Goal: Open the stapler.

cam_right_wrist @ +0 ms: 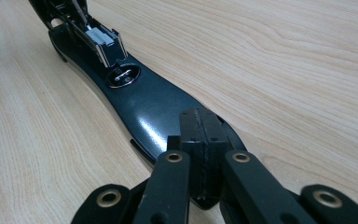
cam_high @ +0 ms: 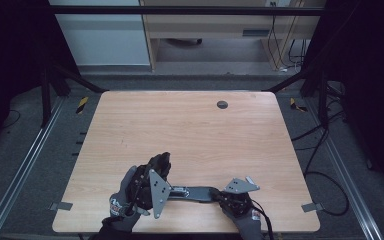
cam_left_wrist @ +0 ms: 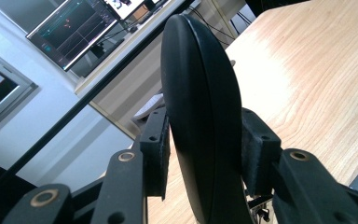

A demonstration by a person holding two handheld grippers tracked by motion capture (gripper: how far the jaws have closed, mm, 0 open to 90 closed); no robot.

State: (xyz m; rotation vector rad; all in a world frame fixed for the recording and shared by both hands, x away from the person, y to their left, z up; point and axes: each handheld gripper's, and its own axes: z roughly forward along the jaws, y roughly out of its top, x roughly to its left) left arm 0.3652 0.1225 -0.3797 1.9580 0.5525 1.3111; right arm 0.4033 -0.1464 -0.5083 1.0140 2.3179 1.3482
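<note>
The long, flat, glossy black stapler base point(cam_high: 196, 193) lies near the table's front edge, and it serves as the landmark. At its right end, the right gripper point(cam_high: 219, 195) has its jaws pressed flat together, their pads meeting on top of the base's rounded tip; in the right gripper view the closed pads point(cam_right_wrist: 203, 135) sit on the shiny black surface with nothing between them. Farther along the base from that tip are a round metal anvil plate point(cam_right_wrist: 123, 76) and a silver staple channel point(cam_right_wrist: 101, 43). At the base's left end, the left gripper point(cam_high: 155, 172) pinches the stapler's raised black plastic top arm point(cam_left_wrist: 200, 121) from both sides, a pad touching each side. No brand or writing can be read on the stapler. Beyond the base stretches the light wooden table point(cam_high: 190, 130), with a dark round cable hole point(cam_high: 222, 104) near its far edge.
</note>
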